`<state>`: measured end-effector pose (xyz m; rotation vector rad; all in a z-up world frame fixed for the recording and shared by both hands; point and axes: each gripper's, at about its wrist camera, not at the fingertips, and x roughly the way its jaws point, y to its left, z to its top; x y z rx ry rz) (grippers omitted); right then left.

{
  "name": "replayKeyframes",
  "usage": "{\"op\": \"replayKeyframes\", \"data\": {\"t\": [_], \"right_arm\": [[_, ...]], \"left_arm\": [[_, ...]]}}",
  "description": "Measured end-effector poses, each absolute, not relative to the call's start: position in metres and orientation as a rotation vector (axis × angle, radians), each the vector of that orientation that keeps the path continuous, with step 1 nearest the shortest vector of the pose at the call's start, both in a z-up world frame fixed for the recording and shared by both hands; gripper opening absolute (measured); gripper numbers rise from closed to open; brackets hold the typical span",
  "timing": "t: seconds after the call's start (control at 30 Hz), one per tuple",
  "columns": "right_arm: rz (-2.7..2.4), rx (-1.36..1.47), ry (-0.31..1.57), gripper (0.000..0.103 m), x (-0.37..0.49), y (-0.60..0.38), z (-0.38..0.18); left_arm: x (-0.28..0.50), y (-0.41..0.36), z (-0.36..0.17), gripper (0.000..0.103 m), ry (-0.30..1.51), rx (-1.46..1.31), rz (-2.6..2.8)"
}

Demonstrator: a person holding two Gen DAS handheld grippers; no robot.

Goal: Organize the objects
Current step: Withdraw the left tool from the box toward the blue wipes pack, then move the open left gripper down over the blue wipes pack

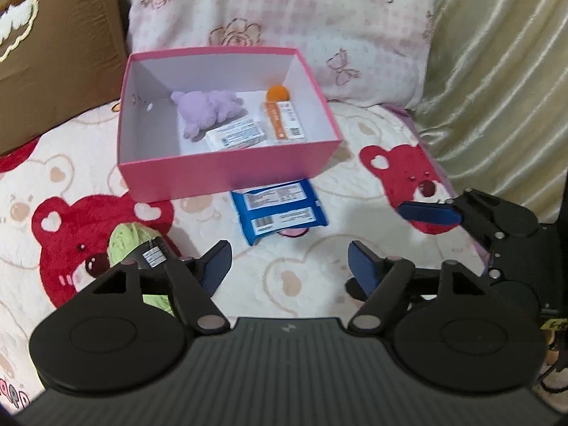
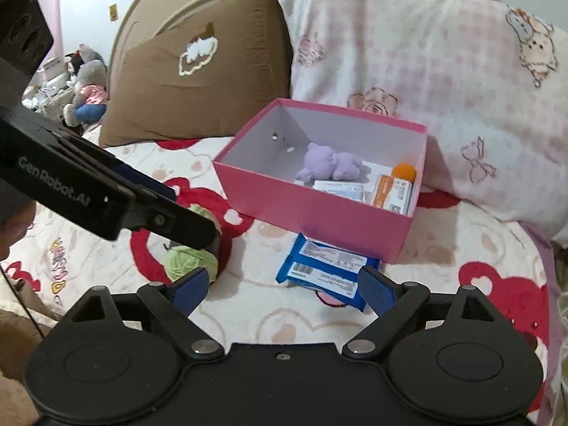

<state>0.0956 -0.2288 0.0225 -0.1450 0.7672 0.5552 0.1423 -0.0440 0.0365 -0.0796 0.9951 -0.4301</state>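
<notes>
A pink box (image 1: 227,174) (image 2: 312,213) stands open on the bear-print blanket. It holds a purple plush (image 1: 209,110) (image 2: 330,165), a white packet (image 1: 236,136) and an orange-capped tube pack (image 1: 284,117) (image 2: 394,191). A blue packet (image 1: 280,213) (image 2: 326,269) lies flat just in front of the box. My right gripper (image 2: 282,284) is open above the blanket, the packet's near end between its fingertips and untouched. A green yarn ball (image 1: 124,245) (image 2: 191,259) lies under the left finger of my left gripper (image 1: 287,262), which is open with bare blanket in its gap.
A brown pillow (image 1: 60,53) (image 2: 198,81) and a pink checked pillow (image 1: 284,17) (image 2: 426,71) lean behind the box. Gold satin fabric (image 1: 497,88) rises on the right. Stuffed toys (image 2: 85,81) sit beyond the bed at far left.
</notes>
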Motion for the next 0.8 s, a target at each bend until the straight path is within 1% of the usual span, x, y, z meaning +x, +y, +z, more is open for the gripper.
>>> {"op": "replayKeyframes", "data": {"t": [0.07,0.13,0.23,0.4,0.53,0.7,0.8], "right_arm": [[0.560,-0.154,0.758,0.093,0.096,-0.228,0.018],[0.561,-0.133,0.745,0.093,0.098,-0.229,0.013],[0.560,-0.094,0.748,0.093,0.102,-0.231,0.003],[0.523,-0.121,0.745,0.093,0.108,-0.241,-0.007],[0.512,-0.015,0.752,0.093,0.114,-0.257,-0.008],[0.451,0.082,0.760,0.093,0.111,-0.275,-0.021],[0.440,0.096,0.801,0.093,0.118,-0.280,-0.034]], "left_arm": [[0.143,-0.043,0.030,0.076,0.990,-0.079,-0.425],[0.144,-0.041,0.023,0.076,0.987,-0.094,-0.424],[0.146,-0.038,0.013,0.076,0.983,-0.134,-0.434],[0.147,-0.039,-0.003,0.076,1.027,-0.141,-0.439],[0.146,-0.045,-0.013,0.076,1.030,-0.105,-0.435],[0.152,-0.049,-0.021,0.076,1.003,-0.164,-0.449],[0.156,-0.051,-0.024,0.076,0.979,-0.196,-0.439]]}}
